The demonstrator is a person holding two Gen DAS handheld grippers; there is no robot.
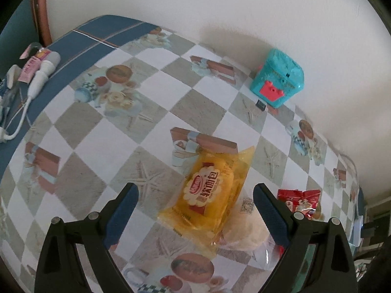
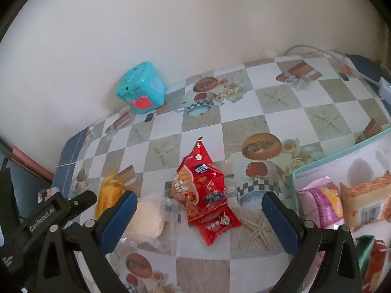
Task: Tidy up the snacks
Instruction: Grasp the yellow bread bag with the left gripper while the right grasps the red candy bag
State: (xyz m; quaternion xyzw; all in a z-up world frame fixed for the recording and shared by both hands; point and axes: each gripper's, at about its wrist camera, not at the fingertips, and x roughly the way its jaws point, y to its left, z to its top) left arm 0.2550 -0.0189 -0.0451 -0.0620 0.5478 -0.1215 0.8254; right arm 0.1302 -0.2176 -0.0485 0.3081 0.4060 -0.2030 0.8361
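While both sets of jaws gape wide w/ nothing gripped, I see yellow bread pack [image 1: 210, 195] betw left gripper [image 1: 195, 210] fingers, red snack bag [image 2: 205, 193] betw right gripper [image 2: 199, 216] fingers.

Far ahead of the fingers, a teal toy box [image 1: 278, 78] with a red flap sits hard against the pale wall [image 1: 220, 5], a small dark chip [image 1: 261, 104] just in front of it. Off to the left of the fingers, a white cabled device [image 1: 42, 72] lies beside a pink tube [image 1: 30, 67] on the blue border of the checkered desk [image 1: 102, 131].
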